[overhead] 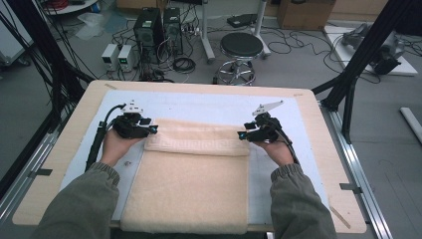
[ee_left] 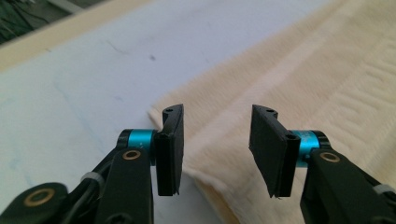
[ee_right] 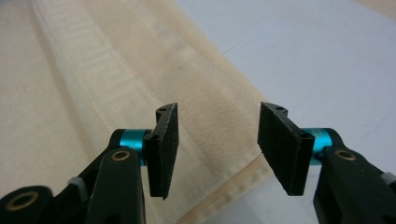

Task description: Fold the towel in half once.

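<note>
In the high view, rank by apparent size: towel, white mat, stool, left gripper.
1. White mat
2. Towel
3. Stool, though it stands farther off, so it looks smaller than it is
4. Left gripper

The towel is pale cream, with a woven key-pattern band running across its folded-over far strip. Under the towel lies a white mat, faintly marked with small grey specks, and around that mat the worktop shows light wood-tan. At the towel's far left corner the left tool is black with a turquoise collar behind each jaw and brass-coloured rivets; the right tool, at the far right corner, has the same black, turquoise and brass colouring. Both sleeves nearer than the towel's side edges are olive-green.
</note>
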Motion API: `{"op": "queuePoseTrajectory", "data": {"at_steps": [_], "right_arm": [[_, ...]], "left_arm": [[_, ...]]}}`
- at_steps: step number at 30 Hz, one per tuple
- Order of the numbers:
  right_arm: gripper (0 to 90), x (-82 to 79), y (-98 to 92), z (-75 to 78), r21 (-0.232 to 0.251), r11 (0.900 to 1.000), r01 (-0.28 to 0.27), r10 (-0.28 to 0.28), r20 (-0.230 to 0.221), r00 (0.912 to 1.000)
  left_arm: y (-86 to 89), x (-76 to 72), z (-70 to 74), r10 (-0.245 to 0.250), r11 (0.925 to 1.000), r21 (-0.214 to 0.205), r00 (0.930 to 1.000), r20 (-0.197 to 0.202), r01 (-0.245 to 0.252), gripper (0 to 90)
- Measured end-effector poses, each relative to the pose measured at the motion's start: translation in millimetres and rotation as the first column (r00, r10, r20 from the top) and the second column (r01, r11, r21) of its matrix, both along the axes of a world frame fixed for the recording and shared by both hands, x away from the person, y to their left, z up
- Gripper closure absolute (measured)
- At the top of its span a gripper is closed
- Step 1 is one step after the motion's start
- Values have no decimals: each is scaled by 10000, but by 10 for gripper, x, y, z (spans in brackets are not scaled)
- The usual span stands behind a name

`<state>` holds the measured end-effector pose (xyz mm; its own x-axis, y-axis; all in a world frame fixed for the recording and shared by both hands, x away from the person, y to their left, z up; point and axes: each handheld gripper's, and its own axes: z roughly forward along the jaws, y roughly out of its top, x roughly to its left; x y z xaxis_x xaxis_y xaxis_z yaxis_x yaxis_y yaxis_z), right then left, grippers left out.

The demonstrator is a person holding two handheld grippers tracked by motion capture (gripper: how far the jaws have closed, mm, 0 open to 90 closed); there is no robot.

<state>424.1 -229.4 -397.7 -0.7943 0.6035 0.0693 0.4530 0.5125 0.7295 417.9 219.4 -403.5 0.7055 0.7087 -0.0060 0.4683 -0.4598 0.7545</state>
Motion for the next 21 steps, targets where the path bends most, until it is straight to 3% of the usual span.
{"op": "queuePoseTrajectory", "data": {"at_steps": [3,6,7,8,10,13,18,21], "right_arm": [[478,-13,76,-138,-371,9993,-71,63,-210,9998],[523,4,137,-289,-651,9978,-129,97,-486,9988],[554,9,147,-317,-616,9981,-57,23,-565,9984],[631,13,145,-318,-501,9987,-49,18,-620,9981],[785,18,142,-307,-434,9988,-220,196,-541,9983],[844,-21,163,-249,-581,9971,-491,464,-466,9978],[846,-182,136,-40,-252,9966,-789,792,126,9968],[846,-408,124,140,-64,9931,-1168,1170,651,9910]], "left_arm": [[-46,-12,-83,-256,9996,133,9996,-132,258,531],[-72,-20,-205,-422,9985,334,9980,-471,438,636],[-61,-18,-227,-507,9980,343,9974,-506,525,669],[-53,-29,-246,-475,9987,142,9978,-455,482,706],[-55,-45,-243,-462,9987,186,9984,-319,468,778],[-80,-87,-189,-415,9983,422,9991,64,412,813],[-27,-236,21,-250,9995,-154,9952,943,266,816],[20,-409,140,-405,9977,-473,9885,1456,479,817]]}}
